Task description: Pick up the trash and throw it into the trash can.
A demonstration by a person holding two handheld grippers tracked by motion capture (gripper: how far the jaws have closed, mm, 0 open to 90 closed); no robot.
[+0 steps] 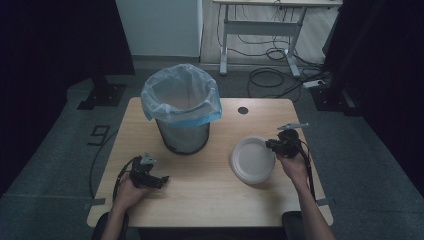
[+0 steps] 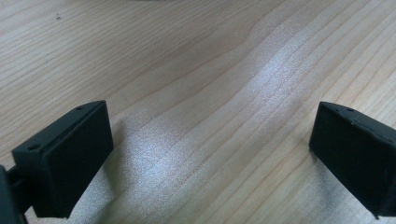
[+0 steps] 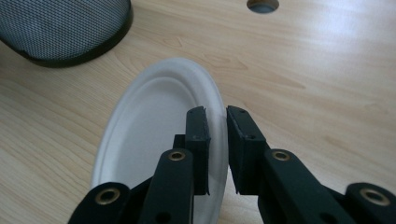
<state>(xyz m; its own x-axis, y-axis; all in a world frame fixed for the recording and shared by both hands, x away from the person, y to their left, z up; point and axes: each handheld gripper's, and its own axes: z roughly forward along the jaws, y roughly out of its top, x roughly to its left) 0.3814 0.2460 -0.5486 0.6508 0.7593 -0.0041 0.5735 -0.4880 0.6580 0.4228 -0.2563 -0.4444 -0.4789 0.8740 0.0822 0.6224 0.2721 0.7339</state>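
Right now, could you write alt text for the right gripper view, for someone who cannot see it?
Two black jaws of the right tool straddle the rim of a white paper plate, one jaw over the plate, one outside it, a narrow gap between them. The plate lies on a pale wooden table, with the base of a black mesh bin at upper left.

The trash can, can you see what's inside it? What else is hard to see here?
- Inside of the trash can: high view, the blue bag and wall hide the bottom.
- Trash can top: right gripper view, cut off by the upper edge.
- Plate rim between the jaws of the right hand-held gripper: whether the pads touch it can't be told.
- Left hand-held gripper: open over bare table.
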